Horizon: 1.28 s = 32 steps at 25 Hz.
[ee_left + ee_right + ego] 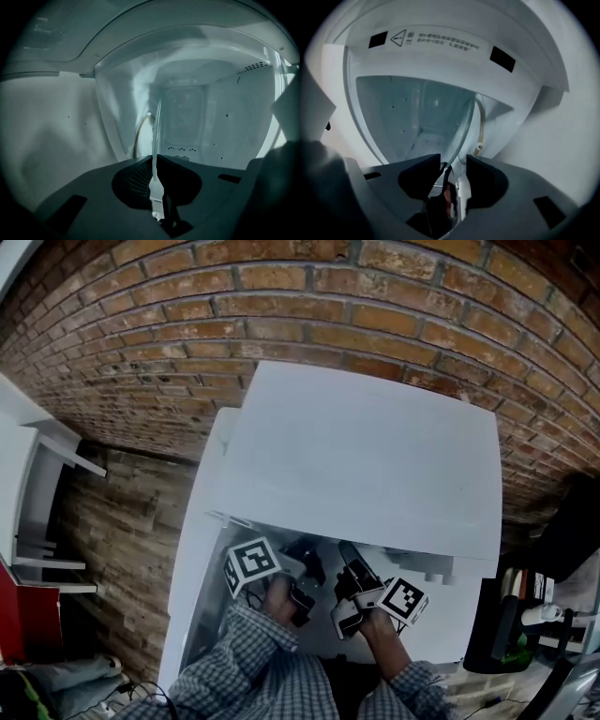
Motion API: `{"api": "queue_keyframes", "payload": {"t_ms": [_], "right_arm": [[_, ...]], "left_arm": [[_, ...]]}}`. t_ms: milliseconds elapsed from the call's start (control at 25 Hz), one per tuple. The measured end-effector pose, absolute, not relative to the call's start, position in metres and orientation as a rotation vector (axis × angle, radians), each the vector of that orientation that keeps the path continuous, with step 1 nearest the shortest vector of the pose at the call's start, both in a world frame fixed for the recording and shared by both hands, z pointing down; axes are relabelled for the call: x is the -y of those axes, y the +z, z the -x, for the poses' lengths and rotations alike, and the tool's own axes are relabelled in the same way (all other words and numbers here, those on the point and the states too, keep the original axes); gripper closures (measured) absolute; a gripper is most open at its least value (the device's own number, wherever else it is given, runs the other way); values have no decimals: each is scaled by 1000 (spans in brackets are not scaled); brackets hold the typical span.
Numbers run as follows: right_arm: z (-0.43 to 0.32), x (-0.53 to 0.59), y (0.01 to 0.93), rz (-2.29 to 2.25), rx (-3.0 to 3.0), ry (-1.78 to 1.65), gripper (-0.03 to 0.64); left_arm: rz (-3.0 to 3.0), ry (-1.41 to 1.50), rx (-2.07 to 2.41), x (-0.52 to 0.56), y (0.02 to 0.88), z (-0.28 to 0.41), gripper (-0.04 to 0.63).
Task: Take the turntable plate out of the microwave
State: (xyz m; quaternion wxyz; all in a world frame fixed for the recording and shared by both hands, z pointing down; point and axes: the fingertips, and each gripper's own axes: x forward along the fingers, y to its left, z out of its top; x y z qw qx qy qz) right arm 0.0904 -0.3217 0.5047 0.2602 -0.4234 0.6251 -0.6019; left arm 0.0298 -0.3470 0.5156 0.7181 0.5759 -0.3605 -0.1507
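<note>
Nearest me, low in the head view past my checked sleeves (258,662), my left gripper (156,161) has its jaws pinched tight on the rim of the turntable plate (156,133). The plate is up on its edge, and my right gripper (453,159) has its jaws spread wide with the glass rim running loose between them. Just beyond is the white microwave (366,456), its open inside filling the middle of both gripper views, then the brick wall (281,306) across the top.

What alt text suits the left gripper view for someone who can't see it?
The left gripper pinches the rim of a clear glass plate, seen edge-on as an upright line, with the inside of a white microwave behind.
</note>
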Motion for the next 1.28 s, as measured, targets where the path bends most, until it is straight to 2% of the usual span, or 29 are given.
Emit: {"api": "queue_keyframes", "payload": {"t_ms": [360,440,600,1280], "right_arm": [[-110,351,514,1243,-1420,-1521,472],[-116,355,515,1269,-1372,-1492,541],[-116,358,511,1213,-1336,-1488,568],[-114,343,491,1054,-1449,-1466,565]], "left_arm": [[-1286,-354,768,347,507,-33,561],[-1289,-353,765,348,507,-33,561],[-1283,-339,771,347,512,-33,561],[-1415,-334,820,359,509,-30,540]]}}
